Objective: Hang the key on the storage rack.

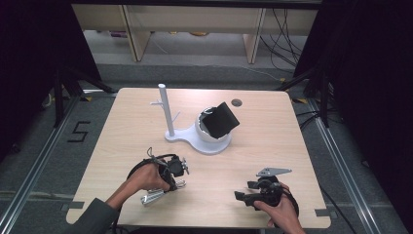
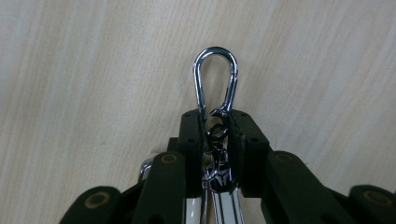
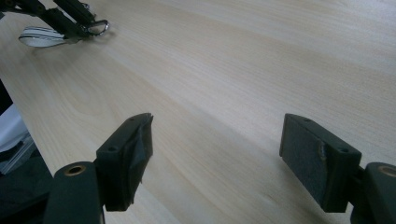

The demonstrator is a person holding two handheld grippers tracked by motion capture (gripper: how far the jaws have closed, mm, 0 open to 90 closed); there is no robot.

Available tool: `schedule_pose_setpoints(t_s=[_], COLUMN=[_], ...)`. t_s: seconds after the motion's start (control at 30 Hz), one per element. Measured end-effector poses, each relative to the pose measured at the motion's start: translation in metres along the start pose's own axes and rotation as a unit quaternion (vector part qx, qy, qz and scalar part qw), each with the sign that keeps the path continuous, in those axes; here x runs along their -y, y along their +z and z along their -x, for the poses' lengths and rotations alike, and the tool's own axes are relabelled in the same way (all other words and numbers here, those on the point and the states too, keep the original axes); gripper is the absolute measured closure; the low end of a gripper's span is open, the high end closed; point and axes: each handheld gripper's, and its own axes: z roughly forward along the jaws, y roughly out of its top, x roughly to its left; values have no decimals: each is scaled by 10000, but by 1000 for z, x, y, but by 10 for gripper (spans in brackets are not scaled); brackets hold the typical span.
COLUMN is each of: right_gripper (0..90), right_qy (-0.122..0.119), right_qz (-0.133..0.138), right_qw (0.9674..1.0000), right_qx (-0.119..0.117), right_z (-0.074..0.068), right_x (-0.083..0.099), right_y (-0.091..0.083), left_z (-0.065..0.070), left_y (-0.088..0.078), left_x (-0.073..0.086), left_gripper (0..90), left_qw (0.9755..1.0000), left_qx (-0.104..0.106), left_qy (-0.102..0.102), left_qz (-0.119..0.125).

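From above, the desk (image 1: 263, 146) carries a white stand (image 1: 195, 134) toward its far middle: a thin post with short pegs rises from one end of its flat base, and a white bowl (image 1: 210, 130) sits on the other end with a black square thing (image 1: 221, 119) leaning out of it. Nearer than the stand and to its left, the left tongs (image 1: 181, 168) lie low over the desk in a hand (image 1: 146, 178), and a shiny silver key clip (image 1: 158, 195) pokes out beside that hand, resting on the wood. Nearer than the stand and to its right, the right tongs (image 1: 243, 190) sit close to the front edge in the other hand (image 1: 282, 209), well apart from the clip. In the left gripper view, the left tongs (image 2: 217, 126) are pressed together on the clip's small swivel ring, so the silver snap hook (image 2: 215, 79) sticks out past the tips and lies flat on the desk (image 2: 93, 70), while a chrome strap runs back between the jaws. In the right gripper view, the right tongs (image 3: 215, 144) stand wide apart with nothing between them, just above the bare desk (image 3: 243, 60); far off at the upper left, the left tongs (image 3: 91, 25) hold the clip (image 3: 42, 36) down on the wood.
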Motion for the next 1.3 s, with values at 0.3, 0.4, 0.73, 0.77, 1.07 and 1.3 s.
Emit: schedule_pose_setpoints(t_s=[0.3, 0.4, 0.73, 0.77, 1.07, 1.3], right_gripper=[265, 265, 265, 265, 265, 265], right_qy=[24, -17, -11, -11, -11, -16], right_qz=[4, 3, -12, -12, -10, -14], right_qw=[10000, 10000, 10000, 10000, 10000, 10000], right_qx=[-19, 7, -25, -25, -33, -36], right_z=[0, 0, 0, 0, 0, 0], right_x=[0, 0, 0, 0, 0, 0], right_y=[0, 0, 1, 1, 1, 1], left_z=[-5, -8, -23, -23, -42, -57], left_y=[-20, -31, -81, -81, -117, -142], left_x=[8, 11, 23, 23, 35, 40], left_gripper=[754, 754, 754, 754, 754, 754], left_qw=[9997, 9994, 9973, 9973, 9933, 9906], left_qx=[-25, -102, -355, -355, -634, -754], left_qy=[-165, -227, -475, -475, -835, -1048], left_qz=[159, 231, 433, 433, 490, 453])
